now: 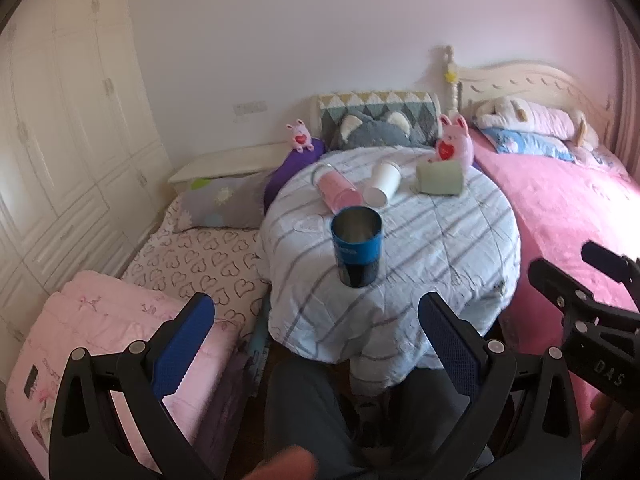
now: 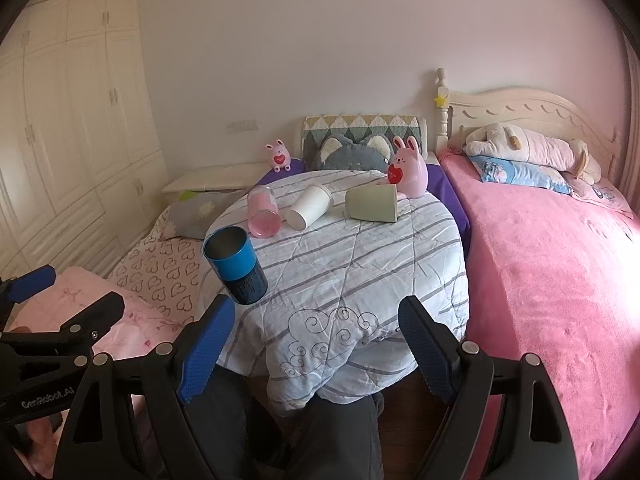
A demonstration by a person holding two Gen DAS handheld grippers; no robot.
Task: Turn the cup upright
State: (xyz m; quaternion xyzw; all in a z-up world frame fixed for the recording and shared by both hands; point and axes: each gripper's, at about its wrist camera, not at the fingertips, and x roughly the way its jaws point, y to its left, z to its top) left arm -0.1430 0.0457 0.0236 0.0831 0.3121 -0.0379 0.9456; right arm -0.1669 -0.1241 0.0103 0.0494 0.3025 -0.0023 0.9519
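A blue and black cup (image 1: 357, 245) (image 2: 235, 265) stands upright near the front of a round table with a striped cloth (image 1: 440, 248) (image 2: 360, 264). Behind it a pink cup (image 1: 335, 192) (image 2: 263, 211), a white cup (image 1: 382, 188) (image 2: 309, 205) and a green cup (image 1: 440, 178) (image 2: 372, 202) lie on their sides. My left gripper (image 1: 316, 320) is open and empty, short of the blue cup. My right gripper (image 2: 316, 328) is open and empty at the table's front edge; it also shows in the left wrist view (image 1: 592, 296).
A pink rabbit toy (image 1: 454, 142) (image 2: 408, 172) stands at the table's back beside the green cup. A pink bed (image 2: 560, 264) lies to the right, a heart-print mattress (image 1: 200, 264) to the left. My legs (image 2: 328, 440) are below the table's front edge.
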